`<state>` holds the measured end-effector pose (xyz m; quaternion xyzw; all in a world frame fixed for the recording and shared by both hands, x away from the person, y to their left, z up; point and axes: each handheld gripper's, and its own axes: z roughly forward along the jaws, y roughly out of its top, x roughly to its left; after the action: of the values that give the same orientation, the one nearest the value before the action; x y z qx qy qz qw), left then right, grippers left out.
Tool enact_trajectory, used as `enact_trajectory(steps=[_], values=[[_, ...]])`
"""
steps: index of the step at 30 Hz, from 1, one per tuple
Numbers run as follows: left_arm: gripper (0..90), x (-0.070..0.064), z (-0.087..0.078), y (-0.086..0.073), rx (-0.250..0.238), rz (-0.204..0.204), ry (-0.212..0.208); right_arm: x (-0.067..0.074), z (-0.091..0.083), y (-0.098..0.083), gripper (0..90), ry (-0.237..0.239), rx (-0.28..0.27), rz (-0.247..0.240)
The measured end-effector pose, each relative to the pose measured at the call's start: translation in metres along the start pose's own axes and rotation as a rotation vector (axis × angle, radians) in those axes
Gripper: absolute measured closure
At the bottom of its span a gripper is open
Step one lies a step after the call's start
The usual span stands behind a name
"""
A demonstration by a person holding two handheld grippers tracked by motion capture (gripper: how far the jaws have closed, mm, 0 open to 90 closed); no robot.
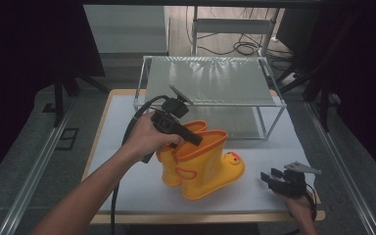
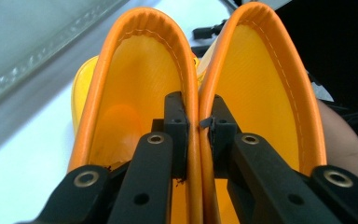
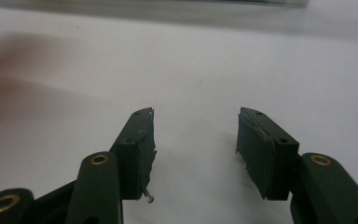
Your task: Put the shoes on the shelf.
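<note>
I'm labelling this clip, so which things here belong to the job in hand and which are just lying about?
In the job:
- yellow boots, pinched together at their cuffs
- left gripper, shut on both cuffs

Just about:
- right gripper, open over the table
- metal shelf rack

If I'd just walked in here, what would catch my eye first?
Surely the pair of yellow rain boots with orange rims in the middle of the white table, one with a duck face on its toe. The left gripper pinches their two touching rims together from above. Behind them stands a low metal rack, and the right gripper rests open at the table's near right corner.
</note>
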<state>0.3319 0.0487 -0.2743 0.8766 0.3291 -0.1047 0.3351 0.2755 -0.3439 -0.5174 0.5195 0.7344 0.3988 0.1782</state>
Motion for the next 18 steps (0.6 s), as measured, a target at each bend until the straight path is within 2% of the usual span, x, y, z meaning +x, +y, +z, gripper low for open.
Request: enact_trajectory(steps=[6, 15, 18], values=[[82.0, -0.018, -0.010, 0.020, -0.012, 0.041, -0.016, -0.001, 0.000, 0.000, 46.2, 0.000, 0.000, 0.004], [82.0, -0.036, -0.033, 0.052, -0.051, 0.058, -0.045, -0.003, -0.001, 0.000, 46.3, -0.004, -0.005, 0.010], [82.0, -0.039, -0.041, 0.061, -0.071, 0.052, -0.046, -0.004, -0.001, 0.000, 46.5, -0.004, -0.005, 0.016]])
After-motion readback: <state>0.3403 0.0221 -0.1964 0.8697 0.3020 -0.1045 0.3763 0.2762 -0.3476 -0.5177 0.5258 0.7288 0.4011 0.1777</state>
